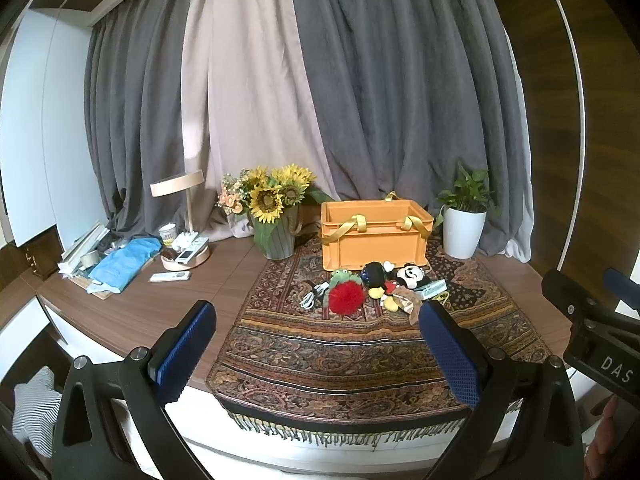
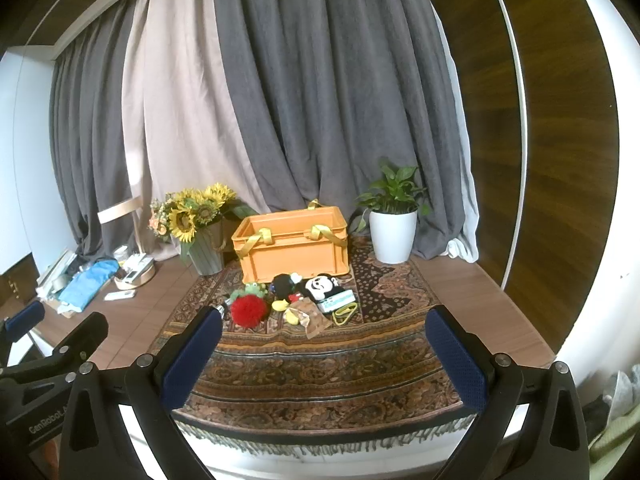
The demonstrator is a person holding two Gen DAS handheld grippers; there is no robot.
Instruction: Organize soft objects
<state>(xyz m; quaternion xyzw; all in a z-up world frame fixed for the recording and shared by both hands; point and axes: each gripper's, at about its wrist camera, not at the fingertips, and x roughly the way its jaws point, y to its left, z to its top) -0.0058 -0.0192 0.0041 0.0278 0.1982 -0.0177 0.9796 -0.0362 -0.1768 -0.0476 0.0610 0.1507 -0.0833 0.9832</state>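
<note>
An orange crate [image 1: 376,234] [image 2: 294,246] with yellow strap handles stands at the back of a patterned cloth [image 1: 340,356] [image 2: 320,364]. In front of it lie a green frog plush with a red fluffy body [image 1: 345,292] [image 2: 249,306], a black round plush [image 1: 373,273] [image 2: 283,283] and a black-and-white mouse plush [image 1: 409,276] [image 2: 318,286]. My left gripper [image 1: 316,328] is open, well short of the toys. My right gripper [image 2: 324,332] is open too, also short of them, holding nothing.
A white cable [image 1: 312,296], a small box [image 1: 432,289] [image 2: 338,301], a yellow band [image 2: 346,312] and crumpled brown paper [image 1: 408,300] [image 2: 312,318] lie among the toys. Sunflowers in a vase [image 1: 276,216] [image 2: 200,232], a potted plant [image 1: 464,224] [image 2: 392,232], a lamp [image 1: 180,188] and desk clutter [image 1: 132,256] stand around.
</note>
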